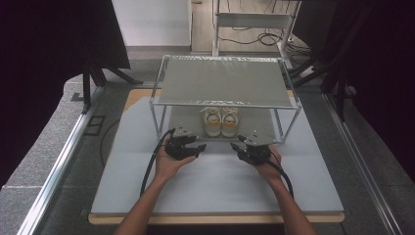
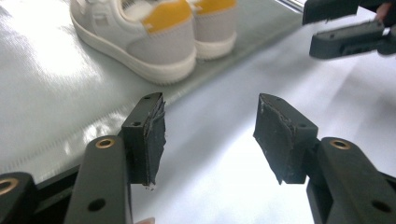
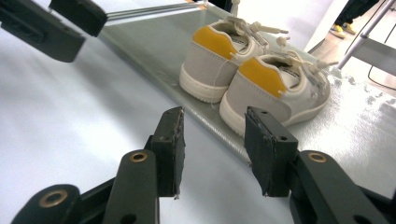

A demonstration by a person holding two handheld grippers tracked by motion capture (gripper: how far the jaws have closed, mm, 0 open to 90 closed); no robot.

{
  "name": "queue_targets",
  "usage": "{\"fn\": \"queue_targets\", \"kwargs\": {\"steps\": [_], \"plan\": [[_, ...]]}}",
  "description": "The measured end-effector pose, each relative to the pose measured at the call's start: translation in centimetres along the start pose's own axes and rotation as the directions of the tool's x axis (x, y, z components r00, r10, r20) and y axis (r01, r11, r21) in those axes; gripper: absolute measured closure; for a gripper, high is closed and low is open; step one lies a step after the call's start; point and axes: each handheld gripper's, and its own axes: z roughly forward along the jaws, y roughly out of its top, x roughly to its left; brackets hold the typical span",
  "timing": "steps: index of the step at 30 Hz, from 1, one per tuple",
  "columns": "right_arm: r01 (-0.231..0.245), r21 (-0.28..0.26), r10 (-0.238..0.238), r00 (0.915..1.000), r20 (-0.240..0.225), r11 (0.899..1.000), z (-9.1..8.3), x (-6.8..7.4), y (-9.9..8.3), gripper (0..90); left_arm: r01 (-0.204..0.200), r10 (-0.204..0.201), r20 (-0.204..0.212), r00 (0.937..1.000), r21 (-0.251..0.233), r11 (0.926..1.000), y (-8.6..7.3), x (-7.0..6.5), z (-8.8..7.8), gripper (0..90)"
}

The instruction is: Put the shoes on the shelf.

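A pair of white and grey sneakers with yellow heel tabs stands side by side on the lower shelf of a metal-framed rack, heels toward me. In the left gripper view the sneakers sit just beyond my left gripper, which is open with nothing between its pads. My right gripper is open and empty too, a short way in front of the sneakers. In the high view my left gripper and right gripper hover over the white board, on either side in front of the shoes, tips turned toward each other.
The rack's grey top shelf overhangs the shoes, with thin metal posts at its corners. The white board lies on the table in front of the rack. Cables trail from both grippers. Dark stands and a floor rail flank the table.
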Motion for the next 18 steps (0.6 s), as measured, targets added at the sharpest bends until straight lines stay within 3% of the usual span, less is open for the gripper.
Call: {"fn": "queue_targets", "kwargs": {"steps": [4, 12, 18], "plan": [[-0.022, -0.016, 0.021, 0.9994, -0.026, 1.000, -1.7, 0.3, -1.0, 57.3, -0.012, 0.012, 0.016, 0.9998, -0.018, 0.9998, -1.3, -0.8, -1.4, 42.5], [-0.043, 0.002, 0.043, 0.9968, -0.067, 0.999, -4.5, 0.9, -3.4, 53.6, -0.031, 0.031, 0.019, 0.9993, -0.023, 0.9993, -4.0, -1.6, -3.8, 41.4], [-0.083, 0.010, 0.083, 0.9935, -0.078, 0.997, -6.9, 0.9, -6.2, 52.8, 0.002, -0.002, -0.001, 1.0000, -0.030, 0.9995, -6.8, -1.0, -5.5, 41.1]]}}
